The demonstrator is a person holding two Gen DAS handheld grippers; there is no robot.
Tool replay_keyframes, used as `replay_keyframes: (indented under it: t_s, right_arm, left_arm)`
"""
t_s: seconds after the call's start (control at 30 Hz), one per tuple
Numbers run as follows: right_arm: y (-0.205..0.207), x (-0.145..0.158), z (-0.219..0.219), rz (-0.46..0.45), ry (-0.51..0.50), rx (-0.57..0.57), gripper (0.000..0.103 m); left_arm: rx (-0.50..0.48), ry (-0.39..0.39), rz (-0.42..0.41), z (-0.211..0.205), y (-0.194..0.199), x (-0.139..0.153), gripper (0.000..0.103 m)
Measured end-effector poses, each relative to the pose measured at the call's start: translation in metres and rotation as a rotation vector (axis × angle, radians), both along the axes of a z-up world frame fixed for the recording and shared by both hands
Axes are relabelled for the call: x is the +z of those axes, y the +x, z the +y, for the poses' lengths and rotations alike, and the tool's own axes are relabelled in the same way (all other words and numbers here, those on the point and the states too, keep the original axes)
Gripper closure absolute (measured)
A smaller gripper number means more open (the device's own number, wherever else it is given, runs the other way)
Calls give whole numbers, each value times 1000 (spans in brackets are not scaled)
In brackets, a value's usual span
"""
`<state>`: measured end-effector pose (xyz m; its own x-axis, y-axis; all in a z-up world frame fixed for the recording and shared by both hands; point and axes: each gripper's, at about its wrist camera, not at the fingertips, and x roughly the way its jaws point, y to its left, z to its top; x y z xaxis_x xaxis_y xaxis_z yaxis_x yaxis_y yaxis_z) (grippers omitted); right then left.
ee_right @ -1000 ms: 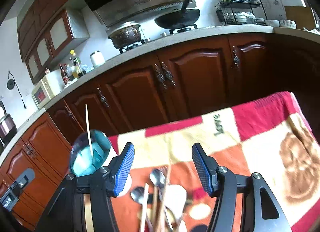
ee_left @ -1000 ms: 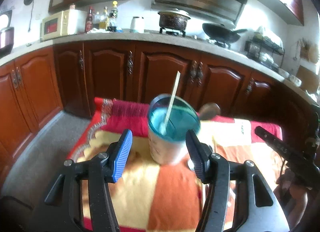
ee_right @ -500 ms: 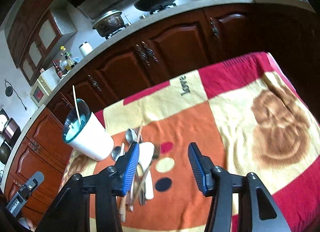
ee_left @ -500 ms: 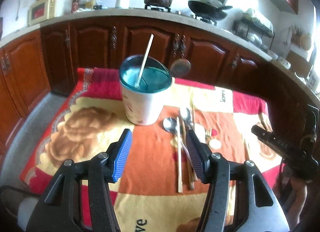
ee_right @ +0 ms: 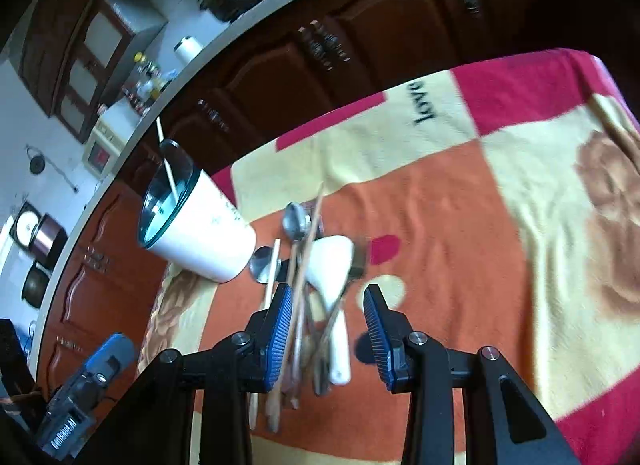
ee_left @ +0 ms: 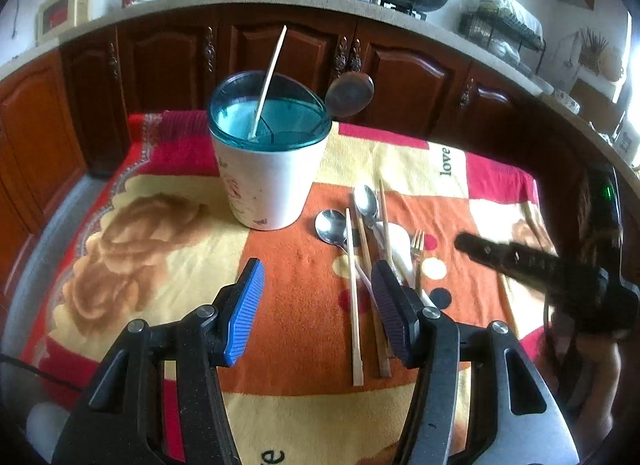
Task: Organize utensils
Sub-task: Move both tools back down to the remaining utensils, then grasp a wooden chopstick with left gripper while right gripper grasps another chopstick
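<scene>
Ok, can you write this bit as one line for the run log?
holder: one chopstick in | utensil pile: on blanket | right gripper: closing over pile, nothing gripped | left gripper: open, empty

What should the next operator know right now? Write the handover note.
Left gripper: jaws open, empty, above the cloth in front of the cup.
Right gripper: jaws closing, nothing gripped, over the utensil pile.
Done: one chopstick stands in the cup.
Left: spoons, chopsticks, fork and white spoon lie on the cloth right of the cup; all go in.
</scene>
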<state>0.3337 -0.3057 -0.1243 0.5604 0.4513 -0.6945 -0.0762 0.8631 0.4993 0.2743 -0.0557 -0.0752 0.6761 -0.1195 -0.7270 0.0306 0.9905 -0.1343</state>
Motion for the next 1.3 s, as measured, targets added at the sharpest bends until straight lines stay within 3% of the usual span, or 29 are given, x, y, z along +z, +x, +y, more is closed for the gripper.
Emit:
replay_keyframes:
  t_s: [0.27, 0.47, 0.6, 0.7, 0.83, 1.2, 1.3]
  right_arm:
    - [82, -24, 22, 90, 56, 51, 66]
    - [129, -54, 33, 151, 81, 37, 75]
    - [137, -65, 40, 165, 88, 54, 78]
    - [144, -70, 42, 174, 88, 58, 92]
    - [142, -63, 43, 153, 81, 73, 95]
    - [118, -34, 17, 43, 108, 35, 97]
    - [116, -35, 9, 44, 123, 22, 97]
  left_arm:
    - [-40, -30, 33, -8, 29, -20, 47]
    - [-54, -50, 69, -7, 55, -39, 48]
    - [-60, -69, 103, -5, 67, -50, 48]
    - [-59, -84, 125, -5, 73, -56, 48]
    - [-59, -85, 147, -12, 81, -65, 49]
    - [-34, -78, 254, -34, 110, -81, 70]
    - [-25, -70, 283, -37, 118, -85, 81]
